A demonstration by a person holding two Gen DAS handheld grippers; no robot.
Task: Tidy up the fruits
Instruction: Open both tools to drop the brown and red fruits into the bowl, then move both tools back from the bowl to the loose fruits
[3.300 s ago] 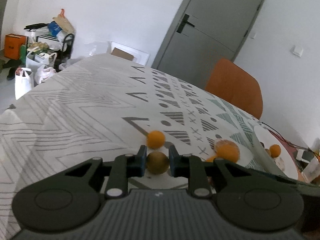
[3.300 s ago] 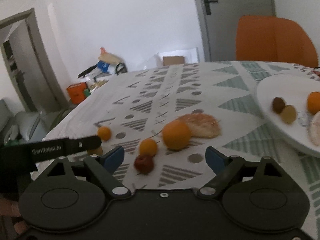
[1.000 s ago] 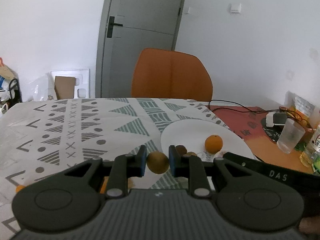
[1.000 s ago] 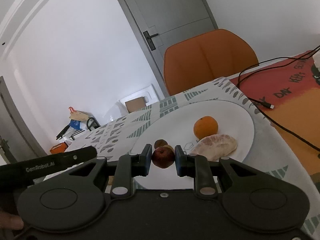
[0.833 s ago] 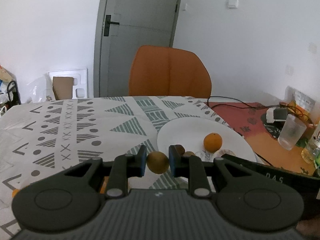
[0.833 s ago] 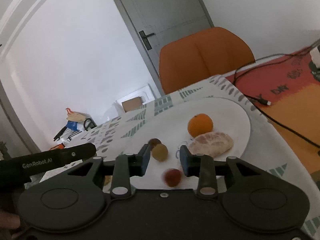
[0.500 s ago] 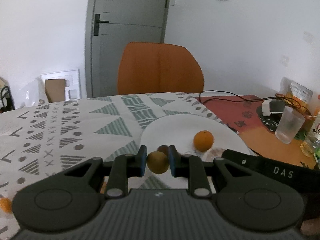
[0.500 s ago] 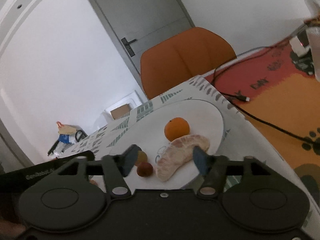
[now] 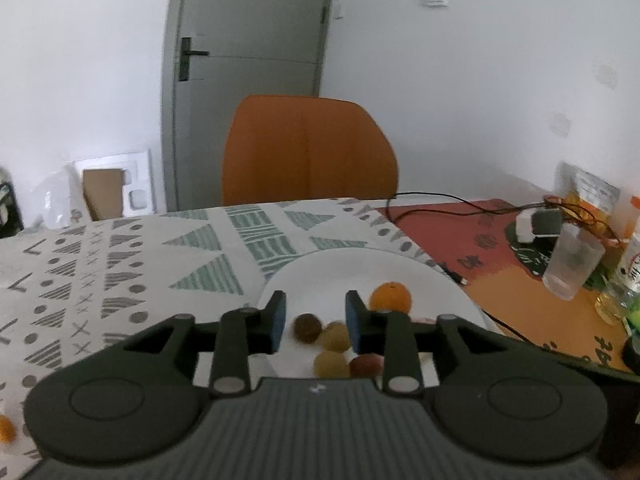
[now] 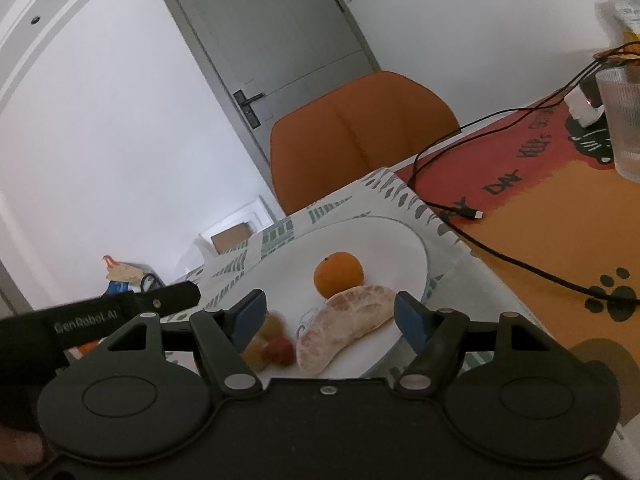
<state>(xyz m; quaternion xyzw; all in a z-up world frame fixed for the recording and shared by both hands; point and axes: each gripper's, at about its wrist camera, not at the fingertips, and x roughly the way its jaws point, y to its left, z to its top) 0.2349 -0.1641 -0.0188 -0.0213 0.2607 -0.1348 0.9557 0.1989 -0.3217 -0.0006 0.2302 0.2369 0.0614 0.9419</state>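
Left wrist view: the left gripper [image 9: 314, 322] hangs over the near rim of the white plate [image 9: 352, 268], its jaws spread with nothing between the pads; they have just been opening. Below the gap lie four small fruits in a loose cluster: a dark brown one [image 9: 307, 328], a yellow-green one [image 9: 337, 336], a second yellow-green one [image 9: 330, 364] nearer the camera, and a reddish fruit [image 9: 365, 366] beside it. A small orange [image 9: 390, 299] sits further back on the plate. Half a second ago the pads pinched a yellow-green fruit; now they are clear of it, so I judge the release onto the plate done, most likely the blurred nearer one. Another orange fruit [image 9: 6, 429] lies on the patterned tablecloth [image 9: 120, 264] at the far left edge, off the plate, so the next move probably calls for swinging back to collect it. Right wrist view: the right gripper [image 10: 330, 318] also stands with its jaws wide apart and empty, having just been opening, low over the same plate. A peeled citrus segment [image 10: 346, 324] lies between the fingers' line of sight, the orange just behind it, and the reddish fruit with two yellowish ones sits at the plate's near left edge. One second ago this gripper pinched that reddish fruit; now it rests on the plate. The left gripper's black body crosses the left of this view.
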